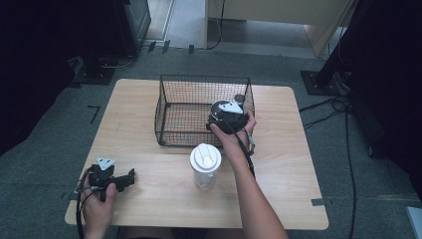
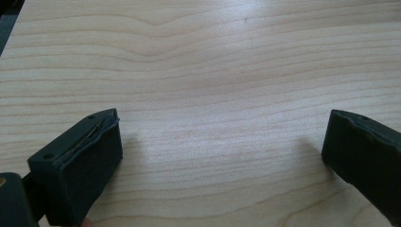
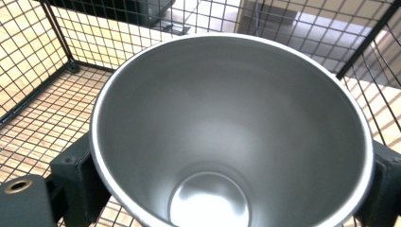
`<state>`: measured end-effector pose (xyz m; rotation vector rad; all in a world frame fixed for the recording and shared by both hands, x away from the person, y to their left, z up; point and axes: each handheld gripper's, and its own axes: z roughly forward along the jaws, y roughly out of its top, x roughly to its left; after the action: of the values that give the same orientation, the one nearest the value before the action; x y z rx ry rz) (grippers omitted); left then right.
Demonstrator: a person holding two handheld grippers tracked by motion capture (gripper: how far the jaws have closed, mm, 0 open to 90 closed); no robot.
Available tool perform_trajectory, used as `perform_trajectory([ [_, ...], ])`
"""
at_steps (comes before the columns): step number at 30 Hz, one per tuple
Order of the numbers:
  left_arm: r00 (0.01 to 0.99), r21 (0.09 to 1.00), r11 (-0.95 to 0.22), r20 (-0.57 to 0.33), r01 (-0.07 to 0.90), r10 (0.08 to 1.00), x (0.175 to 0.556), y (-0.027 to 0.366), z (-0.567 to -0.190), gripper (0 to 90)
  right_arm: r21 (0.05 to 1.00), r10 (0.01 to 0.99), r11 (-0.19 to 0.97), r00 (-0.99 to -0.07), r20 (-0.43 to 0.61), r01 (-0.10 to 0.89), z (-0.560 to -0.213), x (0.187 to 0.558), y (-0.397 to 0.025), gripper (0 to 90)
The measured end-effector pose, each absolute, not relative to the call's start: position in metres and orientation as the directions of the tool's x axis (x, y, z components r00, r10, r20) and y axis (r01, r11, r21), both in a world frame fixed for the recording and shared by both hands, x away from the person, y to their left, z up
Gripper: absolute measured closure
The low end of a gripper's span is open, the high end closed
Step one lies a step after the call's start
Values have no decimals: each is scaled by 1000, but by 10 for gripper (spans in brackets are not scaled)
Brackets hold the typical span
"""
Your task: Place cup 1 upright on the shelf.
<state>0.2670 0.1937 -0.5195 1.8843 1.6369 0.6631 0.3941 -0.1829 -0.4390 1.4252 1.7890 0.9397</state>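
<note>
Holding a steel cup (image 3: 227, 137) inside the wire basket (image 1: 169, 107), centre frame.
My right gripper (image 1: 228, 117) clamps it upright for placing; left gripper (image 1: 117, 180) rests spread apart, lower left.

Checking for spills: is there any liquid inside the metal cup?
No: the right gripper view looks straight into the metal cup, and its bare steel bottom is dry and empty.

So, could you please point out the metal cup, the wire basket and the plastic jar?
metal cup (image 3: 227, 118): right gripper view, on its inner wall.
wire basket (image 1: 166, 107): high view, on its left mesh wall.
plastic jar (image 1: 205, 155): high view, on its white lid.
</note>
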Motion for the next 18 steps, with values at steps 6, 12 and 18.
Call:
perform_trajectory([
  [6, 136, 688, -105, 10, 718, 991, 267, 194, -520, 0, 840, 989, 103, -143, -30, 532, -441, 385, -186, 51],
  [12, 136, 688, -106, 10, 718, 991, 267, 194, -520, 0, 832, 985, 121, -172, -31, 541, -444, 379, -189, 0],
  [18, 137, 687, -107, 11, 719, 991, 267, 194, -519, 0, 834, 976, 158, -211, -52, 529, -444, 373, -191, 0],
])
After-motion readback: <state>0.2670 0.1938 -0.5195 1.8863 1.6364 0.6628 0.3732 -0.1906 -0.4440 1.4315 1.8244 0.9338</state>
